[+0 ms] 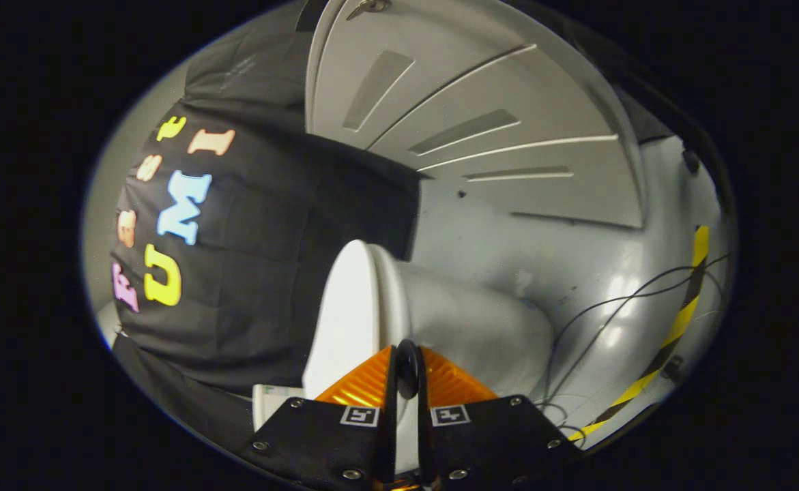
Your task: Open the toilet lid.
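Looking along the fingers, I find the gripper [407, 372] rolled well over, so the whole scene sits tilted in my view. The toilet [467, 327] lies directly ahead, just beyond the orange fingers [361, 389], its white body running away from them toward the grey floor [529, 232].

The toilet lid [348, 314] presents to me as a broad white face with a rounded outer edge. That edge passes straight into the narrow gap between the two fingers, and a dark rounded part sits in the same gap. The fingers stand nearly together with only a slim slot between them — I judge them closed on the lid's rim, both pads bearing on it, though the contact faces themselves are hidden from me.

Relation that governs the next move: the lid's plane runs roughly in line with the finger slot, and its hinge end lies farther off, beyond the fingertips, against the black cloth wall [249, 273]. Any lift must therefore swing about that far end.

Also noted: a grey panelled door [481, 123] beyond the toilet, loose cables [611, 307] on the floor, and a yellow-and-black tape strip [679, 320] — all well apart from the fingers.
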